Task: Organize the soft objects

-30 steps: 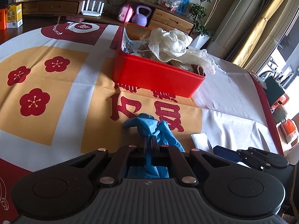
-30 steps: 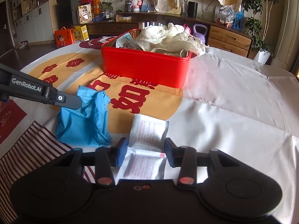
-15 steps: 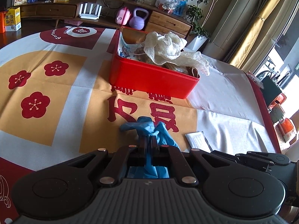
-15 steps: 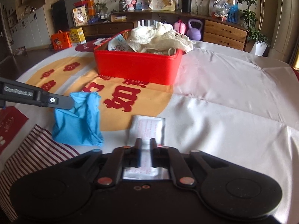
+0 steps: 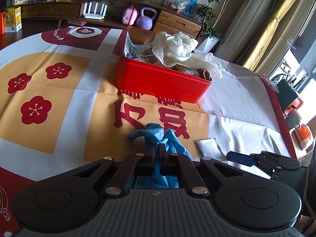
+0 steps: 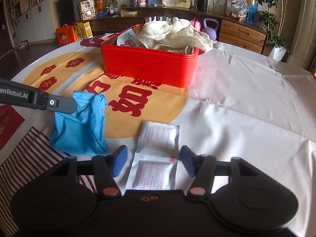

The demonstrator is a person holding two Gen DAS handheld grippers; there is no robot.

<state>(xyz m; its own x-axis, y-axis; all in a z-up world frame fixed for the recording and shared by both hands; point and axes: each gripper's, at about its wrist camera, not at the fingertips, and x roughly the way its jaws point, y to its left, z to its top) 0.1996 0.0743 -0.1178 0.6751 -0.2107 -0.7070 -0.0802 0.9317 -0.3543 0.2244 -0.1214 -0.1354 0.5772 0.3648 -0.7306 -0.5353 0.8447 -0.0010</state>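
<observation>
My left gripper (image 5: 157,148) is shut on a crumpled blue glove (image 5: 156,133) low over the tablecloth; the right wrist view shows the glove (image 6: 83,126) hanging from that gripper's fingers (image 6: 59,103). A flat white sachet (image 6: 158,144) with red print lies on the cloth between the blue pads of my right gripper (image 6: 154,158). The jaws are opening and the pads stand clear of the sachet on both sides. Further back stands a red box (image 6: 148,67) heaped with cream gauze cloth (image 6: 173,33). The left wrist view shows the same box (image 5: 158,81) and the sachet (image 5: 210,148).
The round table wears a white, orange and red printed cloth (image 5: 49,73). Behind it a low wooden sideboard (image 5: 59,9) carries boxes, a pink bag and a purple kettlebell (image 5: 147,18). Potted plants and curtains stand at the right.
The right jaws, apart around the sachet a second ago, closed on it and have now spread wide again, leaving it on the cloth. The left gripper kept its hold on the glove.
</observation>
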